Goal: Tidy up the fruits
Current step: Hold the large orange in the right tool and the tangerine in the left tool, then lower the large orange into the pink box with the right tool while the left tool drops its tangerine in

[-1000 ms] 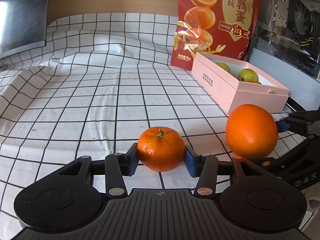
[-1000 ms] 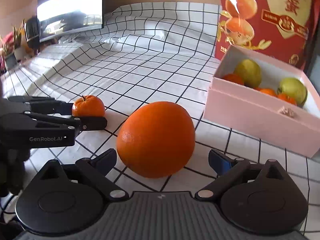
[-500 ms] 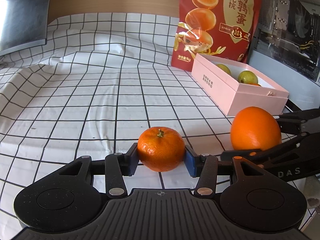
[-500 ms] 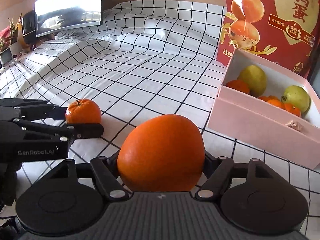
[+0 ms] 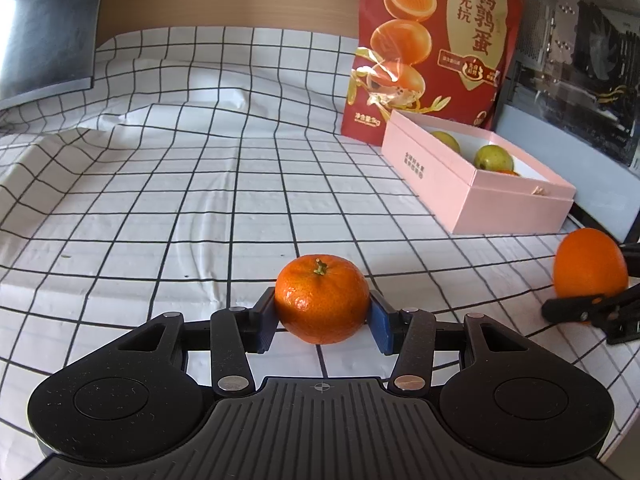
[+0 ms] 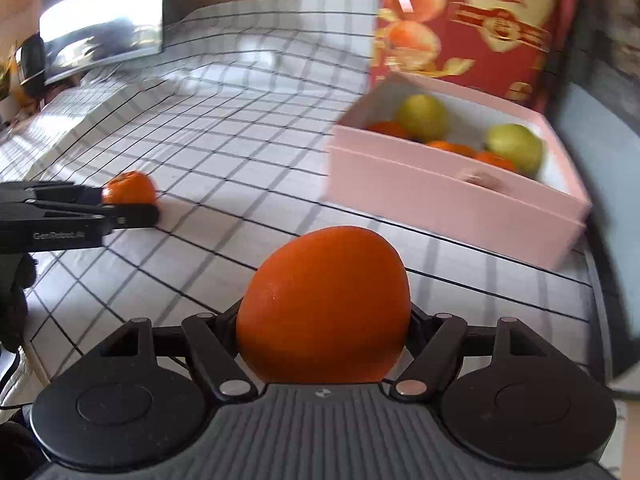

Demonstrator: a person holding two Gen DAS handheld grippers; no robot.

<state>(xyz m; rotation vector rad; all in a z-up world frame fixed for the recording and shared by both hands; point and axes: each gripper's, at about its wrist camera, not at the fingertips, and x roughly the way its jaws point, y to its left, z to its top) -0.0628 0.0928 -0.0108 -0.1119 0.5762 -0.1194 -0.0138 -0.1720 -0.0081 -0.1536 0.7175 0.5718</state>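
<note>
Our left gripper (image 5: 322, 322) jaws clamp the small stemmed orange mandarin (image 5: 322, 304); our right gripper (image 6: 324, 328) jaws, having just closed, grasp the large round orange (image 6: 324, 304).

My left gripper (image 5: 322, 322): low over cloth, angled downward, blue pads (image 5: 379, 326) pressed on both sides of small mandarin (image 5: 322, 303), grip firm. My right gripper (image 6: 324, 320): also tilted downward, jaws just closed onto big orange (image 6: 324, 306), fingers tight against its flanks, fruit filling gap. From left view, right gripper sits off at right edge.
</note>
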